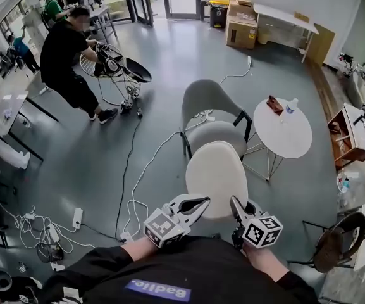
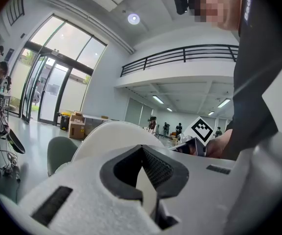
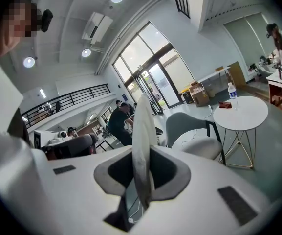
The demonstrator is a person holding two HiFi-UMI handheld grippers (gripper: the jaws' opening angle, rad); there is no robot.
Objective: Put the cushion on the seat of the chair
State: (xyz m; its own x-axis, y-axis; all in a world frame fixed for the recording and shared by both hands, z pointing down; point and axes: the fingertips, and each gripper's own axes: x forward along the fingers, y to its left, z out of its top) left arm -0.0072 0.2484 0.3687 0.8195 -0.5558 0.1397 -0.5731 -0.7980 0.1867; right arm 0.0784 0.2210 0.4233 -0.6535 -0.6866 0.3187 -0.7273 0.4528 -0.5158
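I hold a white oval cushion in the air between both grippers, close in front of me. My left gripper is shut on its near left edge, and my right gripper is shut on its near right edge. The grey chair stands just beyond the cushion, its pale seat bare and facing me. In the left gripper view the cushion rises out of the left gripper, with the chair behind it. In the right gripper view the cushion stands edge-on in the right gripper, and the chair lies beyond.
A round white table with a bottle stands right of the chair. Cables and a power strip run over the floor at the left. A person bends over equipment at the far left. Cardboard boxes stand at the back.
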